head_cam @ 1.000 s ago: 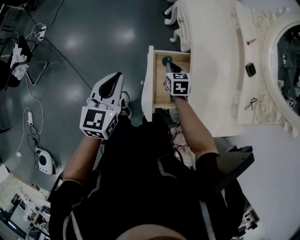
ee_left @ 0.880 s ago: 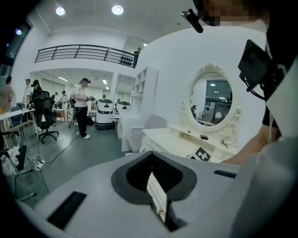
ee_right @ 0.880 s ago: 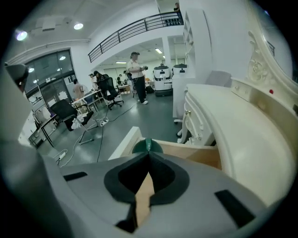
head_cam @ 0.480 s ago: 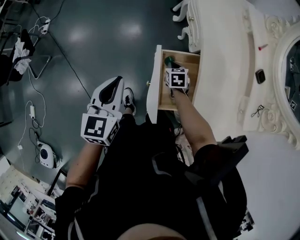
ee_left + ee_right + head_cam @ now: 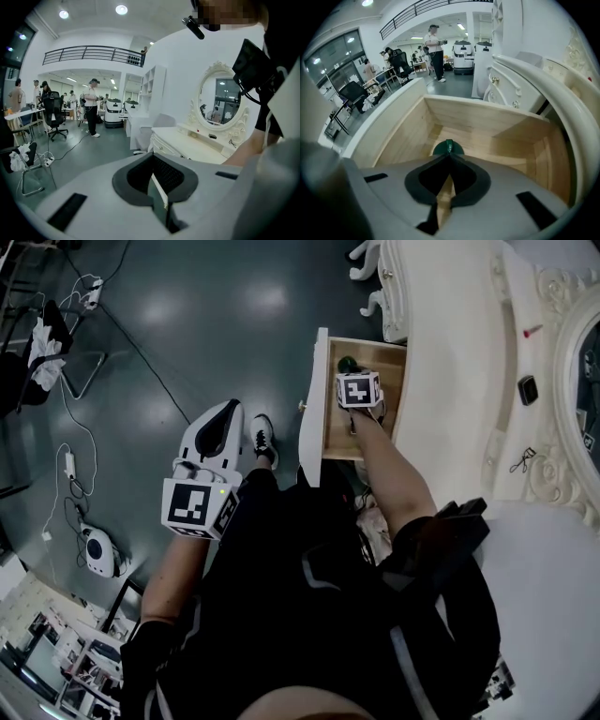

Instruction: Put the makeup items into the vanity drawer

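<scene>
**Green item lowered into the drawer**

The right gripper (image 5: 449,157), jaws nearly together and pinching a green makeup item (image 5: 448,147) at their tips, has sunk deeper into the open drawer (image 5: 487,115). The item sits just ahead of it, near the drawer floor, so letting go looks like the next step. Well off to its left, the left gripper (image 5: 152,164) is closed and empty.

The drawer (image 5: 487,123) is bare pale wood (grain showing), the vanity (image 5: 450,362) smooth white, the floor (image 5: 187,352) glossy.
</scene>
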Demonstrator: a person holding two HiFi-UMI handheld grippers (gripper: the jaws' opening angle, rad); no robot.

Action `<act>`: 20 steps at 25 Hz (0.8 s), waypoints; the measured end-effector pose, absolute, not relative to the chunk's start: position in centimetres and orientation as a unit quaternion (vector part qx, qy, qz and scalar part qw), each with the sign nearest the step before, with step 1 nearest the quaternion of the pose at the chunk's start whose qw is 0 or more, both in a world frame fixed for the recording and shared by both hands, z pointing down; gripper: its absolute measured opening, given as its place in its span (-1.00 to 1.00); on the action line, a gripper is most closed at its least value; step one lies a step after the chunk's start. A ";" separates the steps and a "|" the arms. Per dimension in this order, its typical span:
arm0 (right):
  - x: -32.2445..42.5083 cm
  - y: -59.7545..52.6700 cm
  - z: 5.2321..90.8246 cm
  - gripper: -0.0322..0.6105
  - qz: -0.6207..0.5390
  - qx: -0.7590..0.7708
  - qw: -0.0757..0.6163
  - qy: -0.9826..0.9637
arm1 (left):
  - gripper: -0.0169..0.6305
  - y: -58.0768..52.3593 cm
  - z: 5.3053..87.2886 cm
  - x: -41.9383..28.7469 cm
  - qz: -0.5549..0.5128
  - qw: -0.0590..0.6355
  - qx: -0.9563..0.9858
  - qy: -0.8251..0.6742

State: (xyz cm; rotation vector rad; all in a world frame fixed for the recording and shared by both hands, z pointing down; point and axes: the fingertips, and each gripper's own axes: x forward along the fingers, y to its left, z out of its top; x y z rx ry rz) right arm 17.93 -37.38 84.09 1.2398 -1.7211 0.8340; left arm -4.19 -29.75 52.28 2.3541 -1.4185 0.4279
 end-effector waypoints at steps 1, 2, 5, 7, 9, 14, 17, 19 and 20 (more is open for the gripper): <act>17.8 -37.2 84.4 -0.88 0.333 0.491 0.422 -0.685 | -0.94 -29.6 52.3 -4.4 0.151 0.180 0.831 -0.504; 17.8 -37.0 84.7 -0.88 0.335 0.488 0.426 -0.684 | -0.94 -29.5 52.3 -4.5 0.151 0.180 0.830 -0.506; 17.9 -36.7 85.2 -0.88 0.337 0.480 0.436 -0.682 | -0.94 -29.3 52.3 -4.7 0.151 0.178 0.827 -0.511; 18.0 -36.8 85.3 -0.88 0.336 0.478 0.440 -0.682 | -0.94 -29.3 52.2 -4.9 0.152 0.177 0.827 -0.512; 17.8 -36.8 85.4 -0.88 0.340 0.476 0.439 -0.682 | -0.93 -29.2 52.2 -5.2 0.152 0.177 0.825 -0.514; 17.8 -36.6 85.7 -0.88 0.354 0.469 0.441 -0.678 | -0.93 -29.0 52.2 -5.6 0.151 0.179 0.824 -0.516; 17.8 -36.7 85.7 -0.88 0.362 0.468 0.439 -0.677 | -0.93 -29.0 52.2 -5.6 0.150 0.179 0.825 -0.514; 17.8 -36.6 85.8 -0.88 0.363 0.471 0.438 -0.675 | -0.93 -29.0 52.3 -5.7 0.150 0.180 0.825 -0.514; 17.8 -36.6 85.8 -0.88 0.362 0.472 0.438 -0.674 | -0.94 -29.0 52.3 -5.8 0.150 0.181 0.825 -0.514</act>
